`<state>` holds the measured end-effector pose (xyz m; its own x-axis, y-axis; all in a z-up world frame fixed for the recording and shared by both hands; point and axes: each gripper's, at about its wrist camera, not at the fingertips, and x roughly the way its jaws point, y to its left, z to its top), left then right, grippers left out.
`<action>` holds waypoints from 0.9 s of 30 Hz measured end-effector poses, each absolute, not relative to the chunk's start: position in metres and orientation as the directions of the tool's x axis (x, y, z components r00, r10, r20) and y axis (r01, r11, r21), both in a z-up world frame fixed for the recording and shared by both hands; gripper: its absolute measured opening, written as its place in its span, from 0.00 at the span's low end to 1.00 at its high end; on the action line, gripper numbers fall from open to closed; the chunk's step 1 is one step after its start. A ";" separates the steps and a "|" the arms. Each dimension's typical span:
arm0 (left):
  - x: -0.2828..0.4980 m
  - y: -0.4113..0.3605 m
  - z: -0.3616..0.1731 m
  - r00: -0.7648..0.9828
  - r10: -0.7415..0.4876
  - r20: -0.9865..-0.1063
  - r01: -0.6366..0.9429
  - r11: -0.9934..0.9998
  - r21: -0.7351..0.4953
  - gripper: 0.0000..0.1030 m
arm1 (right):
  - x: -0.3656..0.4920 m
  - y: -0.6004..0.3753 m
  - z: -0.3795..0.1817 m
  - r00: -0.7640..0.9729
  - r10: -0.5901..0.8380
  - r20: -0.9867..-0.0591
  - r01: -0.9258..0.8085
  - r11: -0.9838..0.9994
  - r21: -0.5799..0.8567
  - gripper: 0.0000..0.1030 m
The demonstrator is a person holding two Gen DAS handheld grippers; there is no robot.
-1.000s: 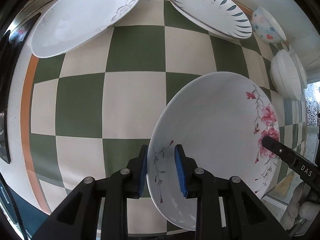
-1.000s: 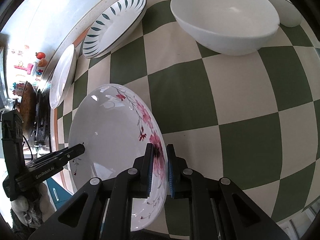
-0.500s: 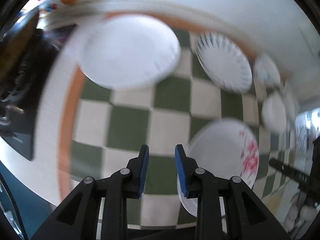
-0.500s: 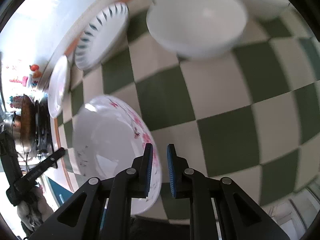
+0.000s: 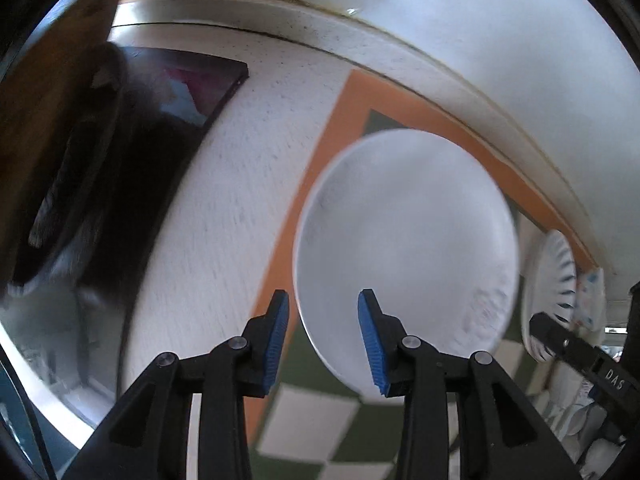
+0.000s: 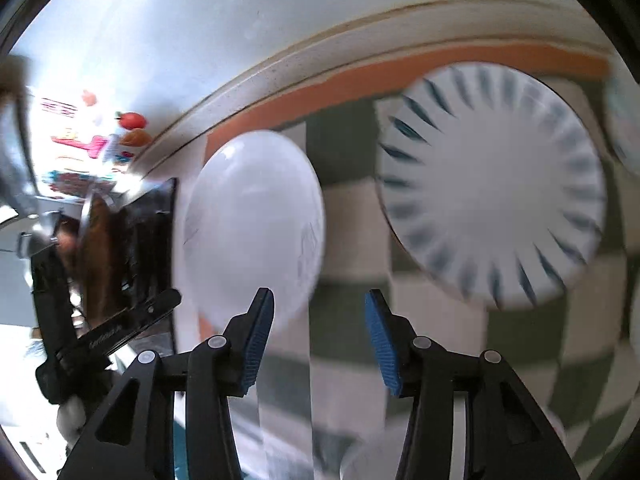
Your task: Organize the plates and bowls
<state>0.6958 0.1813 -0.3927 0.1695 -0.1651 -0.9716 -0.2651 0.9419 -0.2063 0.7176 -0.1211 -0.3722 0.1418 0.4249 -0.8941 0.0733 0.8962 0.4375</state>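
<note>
A plain white plate [image 5: 404,240] lies at the far left corner of the checkered cloth. My left gripper [image 5: 323,340] is open, its near rim just ahead between the blue pads. The same plate shows in the right wrist view [image 6: 252,228]. A white plate with dark blue leaf marks [image 6: 492,184] lies to its right and also shows in the left wrist view [image 5: 550,280]. My right gripper [image 6: 318,340] is open and empty, above the cloth between the two plates. Both views are blurred by motion.
A green and cream checkered cloth with an orange border [image 5: 316,176] covers the white counter [image 5: 232,208]. A black stovetop [image 5: 192,92] with a dark pan lies to the left. A white wall [image 6: 280,20] runs along the back. A patterned small bowl [image 5: 590,292] sits at far right.
Both grippers let go of the pink-flowered plate, opened, and swung toward the far left; the flowered plate has left both views. The left gripper now reaches the plain white plate.
</note>
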 end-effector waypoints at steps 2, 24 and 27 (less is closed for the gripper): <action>0.707 0.186 -0.404 0.147 -0.174 -0.974 -0.258 0.944 -0.207 0.32 | 0.735 -0.107 -0.381 0.131 0.389 -0.912 0.064 0.915 0.399 0.48; 0.700 0.194 -0.403 0.209 -0.196 -0.958 -0.210 0.948 -0.240 0.19 | 0.750 -0.084 -0.406 0.166 0.317 -0.934 0.016 0.946 0.324 0.11; 0.687 0.185 -0.390 0.223 -0.191 -0.956 -0.201 0.951 -0.237 0.19 | 0.740 -0.088 -0.395 0.184 0.330 -0.926 0.005 0.942 0.336 0.11</action>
